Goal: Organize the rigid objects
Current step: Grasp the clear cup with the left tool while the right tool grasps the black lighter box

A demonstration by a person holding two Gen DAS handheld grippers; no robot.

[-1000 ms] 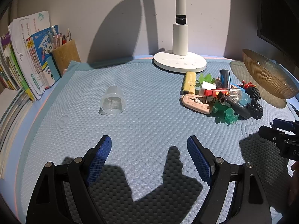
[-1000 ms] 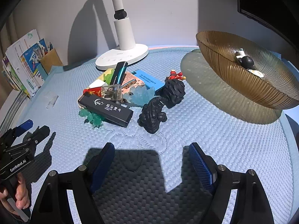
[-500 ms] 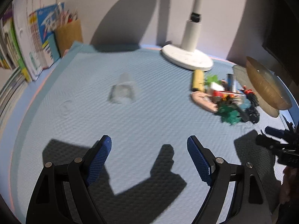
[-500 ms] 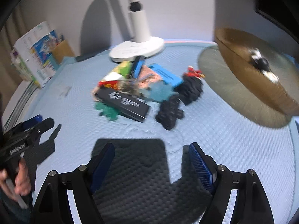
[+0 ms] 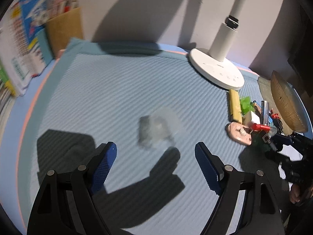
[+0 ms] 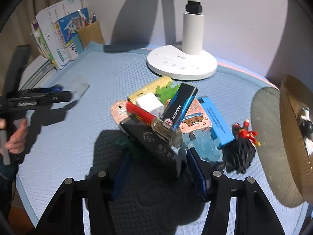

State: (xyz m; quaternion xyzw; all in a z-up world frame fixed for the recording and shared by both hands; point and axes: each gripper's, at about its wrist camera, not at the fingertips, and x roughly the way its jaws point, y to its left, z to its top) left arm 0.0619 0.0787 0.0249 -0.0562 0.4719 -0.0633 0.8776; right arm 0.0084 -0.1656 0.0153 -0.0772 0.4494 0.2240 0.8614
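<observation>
Hovering over the blue table (image 5: 82,90), the left gripper (image 5: 155,165) stands open and empty just short of a blurred clear cup (image 5: 156,130) lying on its side. To the right, the right gripper (image 6: 158,169) has just been closing around the black box (image 6: 154,146) atop the clutter pile, likely starting a pickup; pad contact is unclear. The box's long axis runs diagonally, its near end pointing toward the gripper.

Bare mat (image 5: 109,90) lay open leftward; the lamp base (image 6: 182,62), toy pile (image 6: 166,121) and bowl (image 6: 293,137) crowded the right.
</observation>
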